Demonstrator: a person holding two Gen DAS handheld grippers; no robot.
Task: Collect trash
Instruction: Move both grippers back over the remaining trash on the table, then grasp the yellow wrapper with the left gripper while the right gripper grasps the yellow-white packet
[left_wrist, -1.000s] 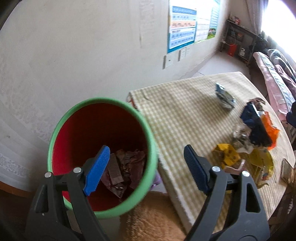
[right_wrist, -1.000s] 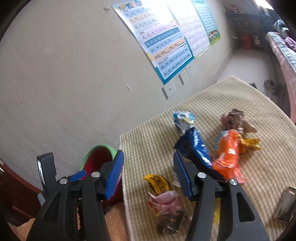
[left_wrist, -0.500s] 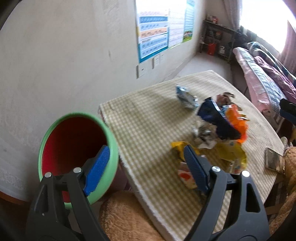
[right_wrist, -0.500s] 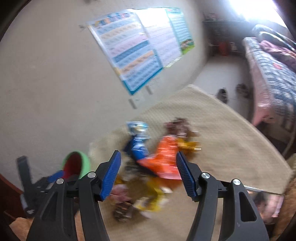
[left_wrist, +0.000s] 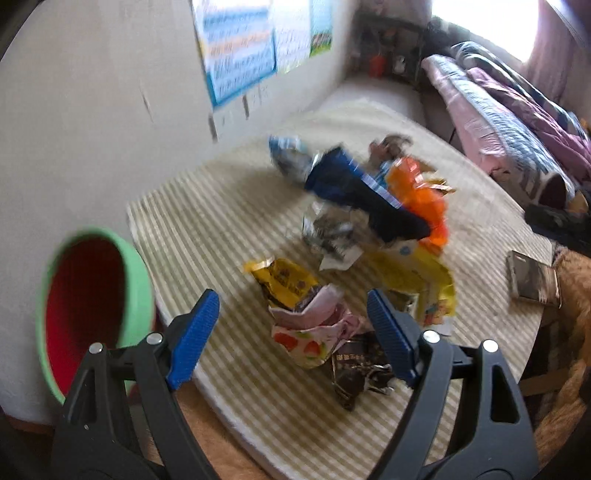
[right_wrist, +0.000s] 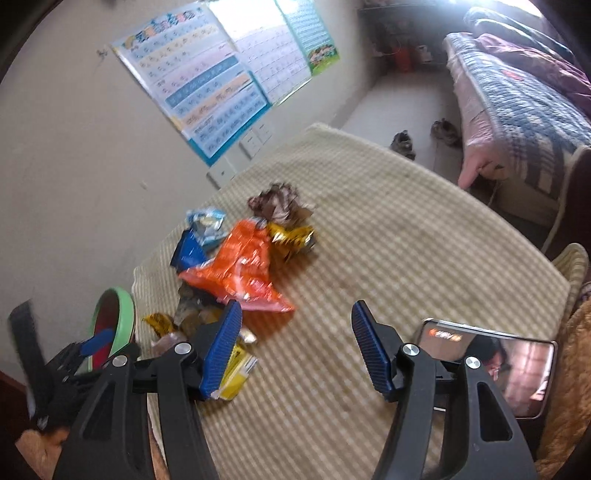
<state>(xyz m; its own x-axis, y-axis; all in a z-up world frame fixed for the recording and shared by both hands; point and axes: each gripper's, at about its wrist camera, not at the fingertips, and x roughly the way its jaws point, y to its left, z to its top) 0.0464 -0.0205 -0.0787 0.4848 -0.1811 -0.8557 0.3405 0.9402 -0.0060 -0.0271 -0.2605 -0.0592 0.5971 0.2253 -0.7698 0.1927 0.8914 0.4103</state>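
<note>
A checked cloth-covered table (right_wrist: 424, 236) is seen by the wall, with a green-rimmed red bin (left_wrist: 92, 314) just beside its edge. A heap of wrappers (left_wrist: 369, 236) is spread across the cloth. The left gripper (left_wrist: 293, 332) is held with jaws spread over a pink wrapper (left_wrist: 314, 332); the right gripper (right_wrist: 295, 347) is likewise spread, nothing pinched.

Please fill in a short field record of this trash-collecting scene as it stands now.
surface: checked tablecloth
trash: wrapper pile, orange bag on top, dark blue bag beside it
bin: green bin with red inside, off the table's left edge
left tongs: open, over pink strawberry wrapper, holding nothing
right tongs: open, empty, above bare cloth
other: phone at the table's right edge
</note>
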